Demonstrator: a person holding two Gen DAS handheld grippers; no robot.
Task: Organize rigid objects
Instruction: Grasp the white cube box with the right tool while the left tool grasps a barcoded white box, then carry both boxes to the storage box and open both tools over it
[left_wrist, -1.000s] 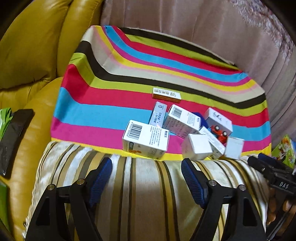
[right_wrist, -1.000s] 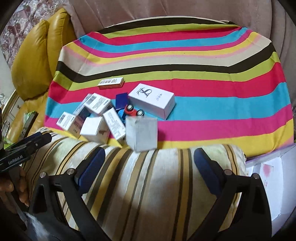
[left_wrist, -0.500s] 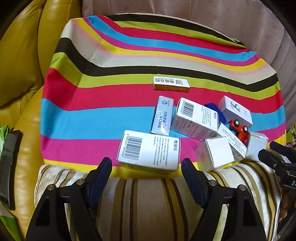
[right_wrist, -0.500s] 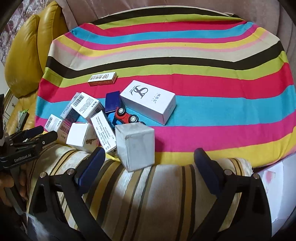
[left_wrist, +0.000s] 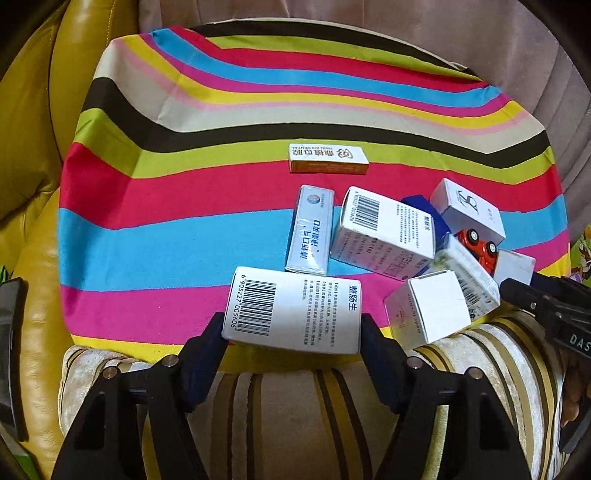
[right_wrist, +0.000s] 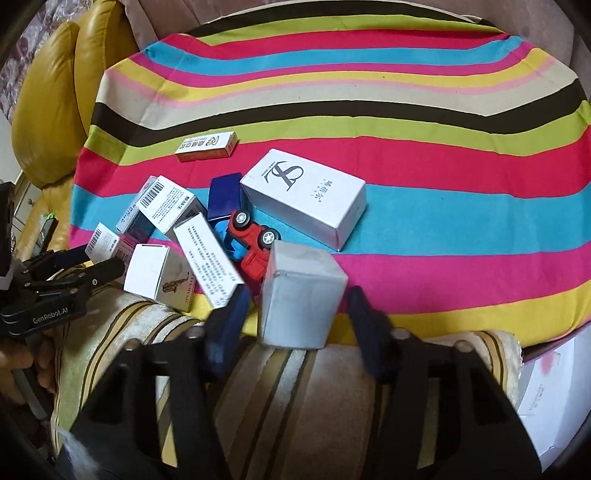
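Observation:
On the striped cloth (left_wrist: 155, 236) lies a cluster of small cartons. In the left wrist view my left gripper (left_wrist: 291, 332) has its jaws closing, and both blue pads touch the ends of a white barcode carton (left_wrist: 295, 310) lying flat at the cloth's near edge. In the right wrist view my right gripper (right_wrist: 299, 306) is closing around a plain grey-white box (right_wrist: 303, 295); narrow gaps still show beside both pads. A red toy car (right_wrist: 251, 240) lies just behind that box, beside a large white carton (right_wrist: 306, 195). The left gripper (right_wrist: 55, 288) shows at the left edge of that view.
A striped cushion (left_wrist: 295, 413) lies under both grippers at the cloth's near edge. More cartons (left_wrist: 380, 236) crowd the middle, and an orange-edged box (left_wrist: 328, 158) lies apart farther back. A yellow leather armrest (left_wrist: 33, 122) is on the left, and a white box (right_wrist: 554, 391) at the lower right.
Both grippers moved forward and down to the cloth's near edge. The left jaws closed onto the barcode carton; the right jaws narrowed a lot around the grey-white box.

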